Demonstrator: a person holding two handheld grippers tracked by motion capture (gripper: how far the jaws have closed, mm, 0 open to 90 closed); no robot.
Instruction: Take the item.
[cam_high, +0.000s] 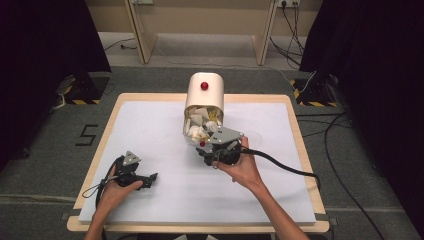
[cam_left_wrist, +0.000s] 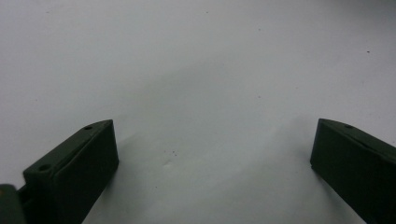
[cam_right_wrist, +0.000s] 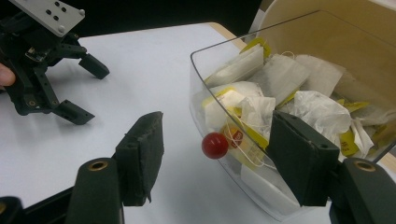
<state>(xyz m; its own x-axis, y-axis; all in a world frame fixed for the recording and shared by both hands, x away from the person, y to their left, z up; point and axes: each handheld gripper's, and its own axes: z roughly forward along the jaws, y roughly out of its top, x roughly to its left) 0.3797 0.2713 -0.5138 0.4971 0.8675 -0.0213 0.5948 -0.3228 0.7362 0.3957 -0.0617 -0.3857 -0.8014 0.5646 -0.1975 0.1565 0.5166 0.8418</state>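
A cream box (cam_high: 204, 97) lies at the middle back of the white table top (cam_high: 150, 125), with a red knob (cam_high: 204, 86) on it. At its near end is a clear drawer (cam_right_wrist: 243, 184) full of tea bags (cam_right_wrist: 280, 74), with a small red knob (cam_right_wrist: 215, 145) on the clear front. My right gripper (cam_right_wrist: 217, 133) is open just before this front. The small knob shows between its jaws, with a gap on each side. My left gripper (cam_high: 150, 179) rests on the table at the front left, open with nothing between its jaws (cam_left_wrist: 214, 128). The left gripper (cam_right_wrist: 91, 93) also appears off to the right gripper's left.
The table has a wooden rim (cam_high: 300, 150). A black cable (cam_high: 290, 170) trails from the right gripper over the table's right side. Black curtains (cam_high: 45, 40) hang on both sides, and a wooden frame (cam_high: 145, 35) stands on the floor behind the table.
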